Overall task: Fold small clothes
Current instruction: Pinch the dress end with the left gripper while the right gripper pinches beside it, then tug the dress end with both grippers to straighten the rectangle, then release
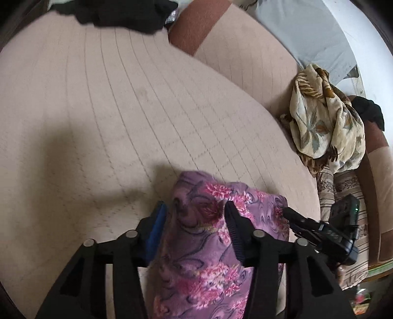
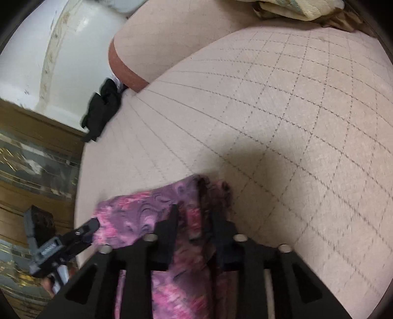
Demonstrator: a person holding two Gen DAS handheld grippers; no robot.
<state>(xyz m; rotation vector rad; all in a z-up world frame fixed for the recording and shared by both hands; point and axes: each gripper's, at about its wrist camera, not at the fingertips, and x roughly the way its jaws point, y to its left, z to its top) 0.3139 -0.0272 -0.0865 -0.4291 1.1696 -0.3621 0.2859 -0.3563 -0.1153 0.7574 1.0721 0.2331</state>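
Observation:
A purple fleece garment with pink flowers (image 1: 201, 257) lies on the beige quilted sofa seat (image 1: 110, 110), near its front edge. My left gripper (image 1: 196, 216) points down over the garment's left part. The cloth fills the gap from the blue pad to the black finger (image 1: 233, 220), and more cloth runs on under that finger to the right. In the right wrist view the same garment (image 2: 137, 216) is bunched between the fingers of my right gripper (image 2: 195, 214), at its right end. Each view shows the other gripper's tip at the cloth's far side: the right one (image 1: 287, 213), the left one (image 2: 91, 225).
A beige leaf-patterned blanket (image 1: 324, 117) is heaped by the sofa's right end. Black clothing (image 1: 122, 12) lies at the seat's far corner (image 2: 103, 108). The backrest with a brown band (image 1: 196, 32) rises behind. A wooden floor and patterned rug (image 2: 36, 159) lie past the seat's left edge.

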